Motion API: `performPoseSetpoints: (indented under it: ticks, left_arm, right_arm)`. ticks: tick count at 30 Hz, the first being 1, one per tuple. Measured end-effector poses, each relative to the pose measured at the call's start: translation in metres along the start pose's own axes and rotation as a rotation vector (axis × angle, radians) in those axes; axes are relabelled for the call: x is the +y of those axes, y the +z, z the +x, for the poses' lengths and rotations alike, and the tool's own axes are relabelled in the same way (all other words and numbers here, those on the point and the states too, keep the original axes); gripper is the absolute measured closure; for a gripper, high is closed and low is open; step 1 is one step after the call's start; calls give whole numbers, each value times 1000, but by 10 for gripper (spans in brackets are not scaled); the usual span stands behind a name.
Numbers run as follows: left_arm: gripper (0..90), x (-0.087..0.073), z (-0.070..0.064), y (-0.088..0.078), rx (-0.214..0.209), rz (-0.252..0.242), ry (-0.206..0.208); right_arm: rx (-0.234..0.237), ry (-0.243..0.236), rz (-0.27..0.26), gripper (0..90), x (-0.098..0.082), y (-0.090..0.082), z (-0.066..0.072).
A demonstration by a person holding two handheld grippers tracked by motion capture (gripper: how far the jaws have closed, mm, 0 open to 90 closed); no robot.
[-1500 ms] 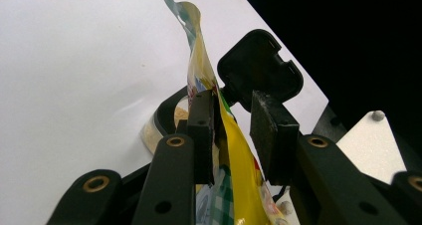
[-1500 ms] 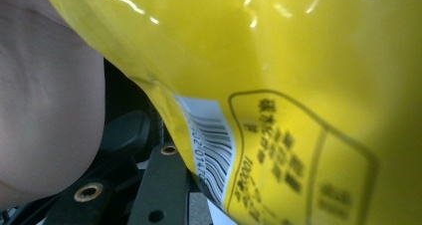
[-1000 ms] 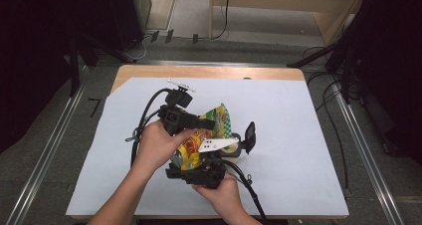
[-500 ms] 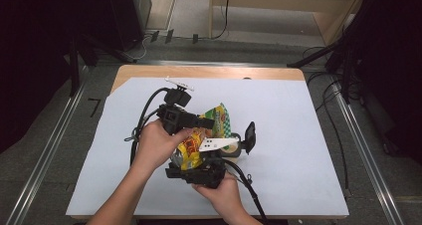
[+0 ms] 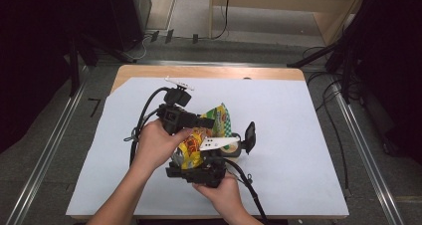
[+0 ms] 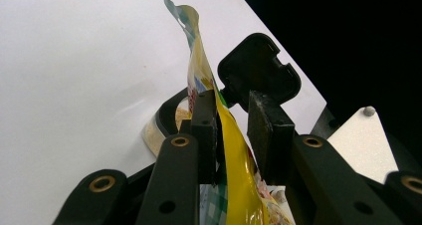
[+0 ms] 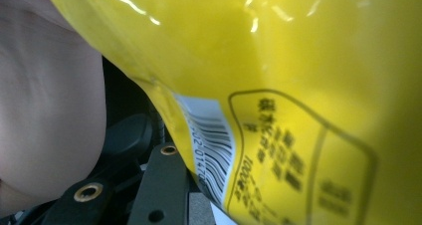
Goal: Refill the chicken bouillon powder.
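Pinching the yellow snack bag (image 5: 199, 144) with my left gripper (image 6: 233, 130), I couldn't tell my right gripper's (image 5: 196, 174) grip; its contents stayed hidden.

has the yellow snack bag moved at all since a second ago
No. In the high view the yellow snack bag sits at the same spot against the wooden table edge and the white sheet, between the left gripper and right gripper.

A white sheet (image 5: 298, 135) covered most of the wooden worktop (image 5: 209, 71), whose bare far edge showed beyond it. Metal rails (image 5: 366, 155) ran along both sides on the grey floor (image 5: 50, 135), with dark cables (image 5: 328, 85) lying at the right.
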State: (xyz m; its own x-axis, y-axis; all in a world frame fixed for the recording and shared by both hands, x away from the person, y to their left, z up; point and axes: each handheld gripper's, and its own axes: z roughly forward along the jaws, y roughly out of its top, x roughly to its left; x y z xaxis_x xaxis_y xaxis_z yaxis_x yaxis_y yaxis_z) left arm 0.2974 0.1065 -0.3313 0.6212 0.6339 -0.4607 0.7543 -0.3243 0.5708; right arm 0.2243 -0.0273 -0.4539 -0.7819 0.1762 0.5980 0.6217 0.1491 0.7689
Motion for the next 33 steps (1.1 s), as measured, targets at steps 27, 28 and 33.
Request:
performPoseSetpoints:
  ticks: [27,28,33]
  left_arm:
    - [723,0,0,-1,0,-7,-8]
    - [722,0,0,-1,0,-8,-10]
    - [722,0,0,-1,-1,-8,-11]
  right_arm:
    - [32,9,2,716,2,-1,-1]
    - [33,9,2,716,2,-1,-1]
    - [35,12,2,716,2,-1,-2]
